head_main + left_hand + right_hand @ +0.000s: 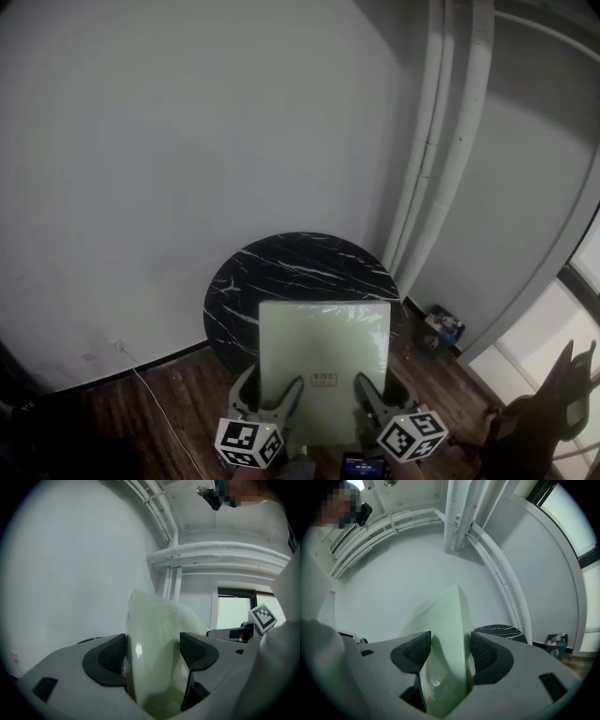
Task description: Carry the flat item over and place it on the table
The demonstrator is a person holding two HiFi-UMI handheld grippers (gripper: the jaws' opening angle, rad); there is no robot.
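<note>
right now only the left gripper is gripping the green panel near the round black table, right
Not only the left. The right gripper is shut on the green panel as well, as the right gripper view shows. The left gripper does grip it, near the round black table.

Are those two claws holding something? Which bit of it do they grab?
Yes, a pale green flat item. The left gripper and right gripper each clamp its near edge, one toward each corner.
</note>
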